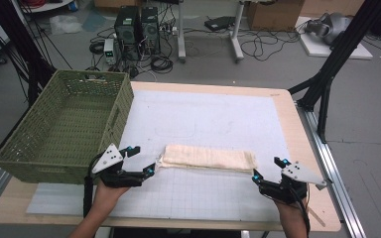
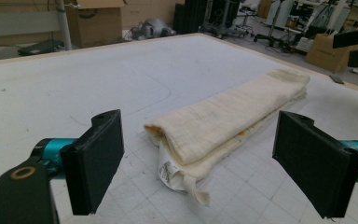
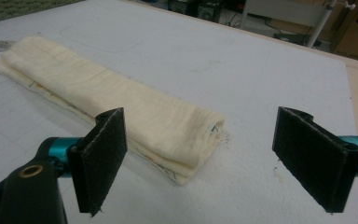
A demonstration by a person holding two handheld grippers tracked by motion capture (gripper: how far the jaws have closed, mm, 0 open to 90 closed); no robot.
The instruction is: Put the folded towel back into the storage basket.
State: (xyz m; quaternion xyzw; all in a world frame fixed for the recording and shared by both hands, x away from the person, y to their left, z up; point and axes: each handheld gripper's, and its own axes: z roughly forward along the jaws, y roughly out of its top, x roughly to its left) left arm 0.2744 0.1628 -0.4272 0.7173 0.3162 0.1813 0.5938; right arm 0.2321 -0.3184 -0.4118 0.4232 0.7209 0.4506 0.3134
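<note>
Where left view looks, towel (image 2: 223, 119) label (image 2: 166, 170), fringe (image 2: 198, 193)

The forearms (image 1: 92, 218) leave the bottom edge; the towel's label (image 2: 167, 169) print is unreadable.

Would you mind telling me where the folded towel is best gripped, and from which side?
Probably by its two short ends: the folded towel lies flat as a long strip, with the open left gripper at one end and the open right gripper at the other, each approaching endwise.

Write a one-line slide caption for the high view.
Two open hand-held grippers, left and right, flank a folded cream towel beside a green woven basket.
</note>
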